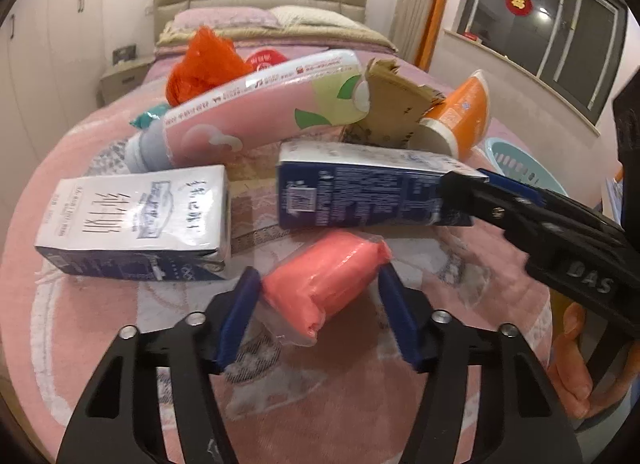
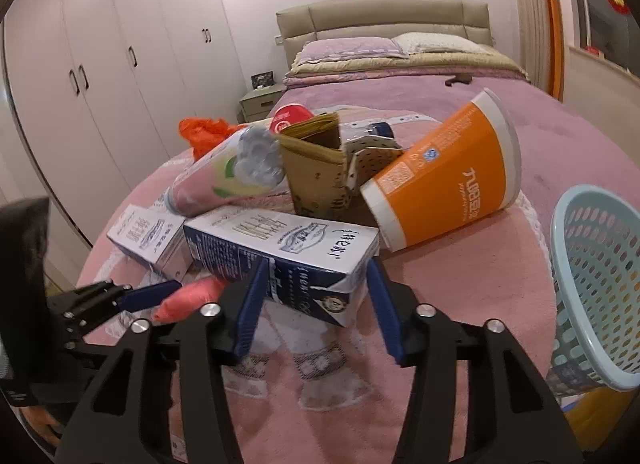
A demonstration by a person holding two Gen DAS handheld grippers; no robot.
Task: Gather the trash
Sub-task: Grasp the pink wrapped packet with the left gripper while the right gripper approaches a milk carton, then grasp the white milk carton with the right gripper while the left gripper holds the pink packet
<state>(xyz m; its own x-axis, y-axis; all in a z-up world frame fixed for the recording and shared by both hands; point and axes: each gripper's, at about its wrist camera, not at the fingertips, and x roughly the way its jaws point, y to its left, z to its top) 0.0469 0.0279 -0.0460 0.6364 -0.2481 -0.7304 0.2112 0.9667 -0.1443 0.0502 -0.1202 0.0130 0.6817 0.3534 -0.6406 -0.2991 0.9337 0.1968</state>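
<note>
A pink packet (image 1: 326, 284) is lying on the pink blanket (image 1: 460, 304), sitting between the spread fingers of the left gripper (image 1: 320, 318). Just behind it, a milk carton (image 2: 280, 260) is resting with its end between the open right gripper (image 2: 316, 304). A blue basket (image 2: 596, 284) is standing at the right.

A home bedroom: a made bed (image 2: 400, 60) with pillows and padded headboard (image 2: 384, 16), a bedside table (image 2: 262, 102), white wardrobes (image 2: 100, 64) and a curtained window (image 1: 548, 20).
</note>
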